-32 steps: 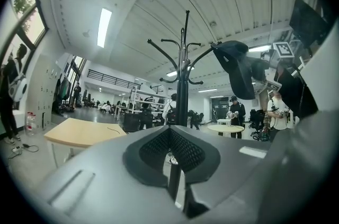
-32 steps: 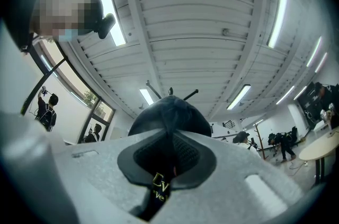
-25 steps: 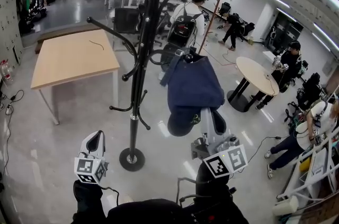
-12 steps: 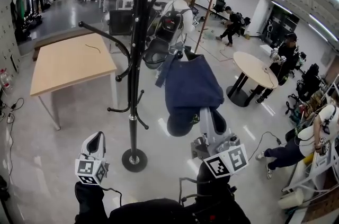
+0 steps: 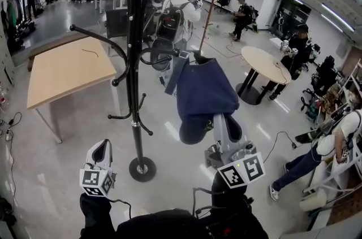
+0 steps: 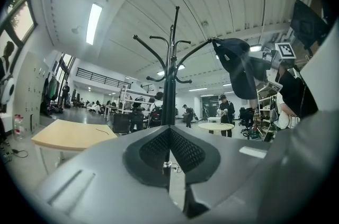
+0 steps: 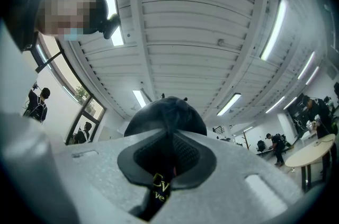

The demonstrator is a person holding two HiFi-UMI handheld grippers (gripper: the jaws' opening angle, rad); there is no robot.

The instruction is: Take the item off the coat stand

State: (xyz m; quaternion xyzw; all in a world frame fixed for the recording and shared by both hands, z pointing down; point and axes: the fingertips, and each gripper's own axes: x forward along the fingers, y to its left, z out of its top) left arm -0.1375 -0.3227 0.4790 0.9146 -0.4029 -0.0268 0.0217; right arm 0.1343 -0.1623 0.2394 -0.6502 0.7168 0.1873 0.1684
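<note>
Cap lettering shows only between right fingers.

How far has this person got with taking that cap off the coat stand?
Done: the right gripper is shut on the dark blue cap, which in the head view hangs apart from the coat stand's hooks. In hand: the cap is held up beside the stand. Left: probably just drawing it further away, since the left gripper view shows it close to a hook tip. The left gripper is shut, empty.

The navy cap hung at frame centre, just right of the tall, upright, many-hooked black coat stand.
</note>
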